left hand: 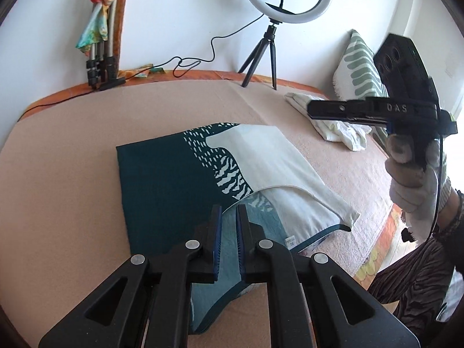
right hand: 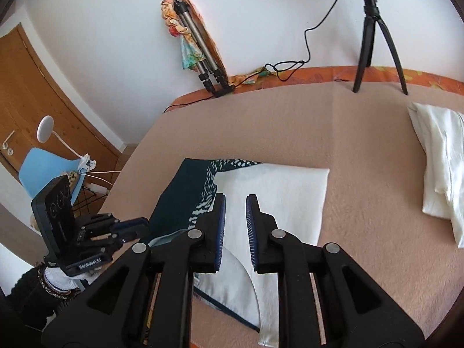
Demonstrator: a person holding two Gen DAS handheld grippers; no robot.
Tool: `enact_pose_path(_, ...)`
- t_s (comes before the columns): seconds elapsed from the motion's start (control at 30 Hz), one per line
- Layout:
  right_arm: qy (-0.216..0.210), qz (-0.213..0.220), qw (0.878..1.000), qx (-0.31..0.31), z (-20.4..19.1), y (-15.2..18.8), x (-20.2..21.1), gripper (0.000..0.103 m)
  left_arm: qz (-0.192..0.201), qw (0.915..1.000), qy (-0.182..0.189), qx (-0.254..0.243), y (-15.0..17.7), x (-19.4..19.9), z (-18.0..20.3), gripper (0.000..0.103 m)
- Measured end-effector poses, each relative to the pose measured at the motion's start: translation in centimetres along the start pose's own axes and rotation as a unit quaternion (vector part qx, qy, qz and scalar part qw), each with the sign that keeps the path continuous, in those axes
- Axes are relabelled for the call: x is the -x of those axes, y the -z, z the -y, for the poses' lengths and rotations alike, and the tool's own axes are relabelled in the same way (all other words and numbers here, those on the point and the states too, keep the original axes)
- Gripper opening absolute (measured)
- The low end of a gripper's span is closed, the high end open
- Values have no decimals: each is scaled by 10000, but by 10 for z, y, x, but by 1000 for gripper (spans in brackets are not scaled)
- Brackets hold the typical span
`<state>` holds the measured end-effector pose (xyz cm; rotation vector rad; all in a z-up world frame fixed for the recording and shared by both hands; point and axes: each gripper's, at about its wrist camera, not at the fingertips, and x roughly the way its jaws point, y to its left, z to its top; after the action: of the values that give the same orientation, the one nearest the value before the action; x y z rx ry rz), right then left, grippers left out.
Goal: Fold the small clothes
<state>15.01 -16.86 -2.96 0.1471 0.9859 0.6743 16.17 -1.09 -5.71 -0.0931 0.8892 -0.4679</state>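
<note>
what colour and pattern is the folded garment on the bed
Dark teal and cream, with white dashes and zebra-like stripes where they meet: folded garment, clearest in the left wrist view.

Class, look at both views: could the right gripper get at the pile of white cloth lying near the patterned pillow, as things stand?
Probably yes. The right gripper holds nothing and hangs over the folded teal and white garment. Only bare blanket lies between it and the white cloth.

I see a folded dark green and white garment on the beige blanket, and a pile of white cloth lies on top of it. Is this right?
Not quite. The white cloth pile lies apart from the folded garment, off to its right on the beige blanket, not on it. The right wrist view shows bare blanket between them.
</note>
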Motion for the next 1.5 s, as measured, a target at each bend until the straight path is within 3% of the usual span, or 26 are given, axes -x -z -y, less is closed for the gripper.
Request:
enact_pose_path(0.2, 78, -371, 9987, 336, -14, -23, -73, 15, -206, 9997, -23, 114, -1, -30, 0, 8)
enact_pose_path(0.33, 50, -672, 9968, 436, -17, -20, -108, 15, -219, 9997, -62, -46, -6, -34, 6, 8)
enact_pose_path(0.5, 371, -1017, 9930, 462, -8, -4, -143, 11, -646, 9975, -188, -207, 8, -48, 8, 8)
enact_pose_path(0.63, 355, -1034, 9928, 482, -9, -6, -139, 11, -705, 9972, -94, -242, 15, -42, 7, 8)
enact_pose_path(0.83, 55, -562, 9984, -97, 9, -27, -105, 11, -150, 9997, 184, 80, -4, -18, 8, 8)
enact_pose_path(1.0, 89, -607, 9966, -556, 34, -30, -106, 12, 185, 9991, 327, 215, -24, -32, 14, 12)
enact_pose_path(1.07, 79, -700, 9954, -647, 40, -29, -113, 12, 117, 9997, 171, 119, -32, -47, 16, 12)
enact_pose_path(1.13, 136, -826, 9946, -612, 42, -27, -121, 12, -127, 9989, 329, 301, -35, -62, 13, 12)
enact_pose_path(1.27, 542, -846, 9936, -509, 48, -30, -123, 12, -633, 9977, 94, 225, -30, -87, 12, 12)
enact_pose_path(1.4, 906, -715, 9920, -519, 64, -34, -104, 14, -667, 9977, -30, -101, -20, -80, 20, 12)
enact_pose_path(1.5, 880, -563, 9905, -895, 89, -32, -85, 14, -659, 9976, -48, -204, -9, -63, 23, 12)
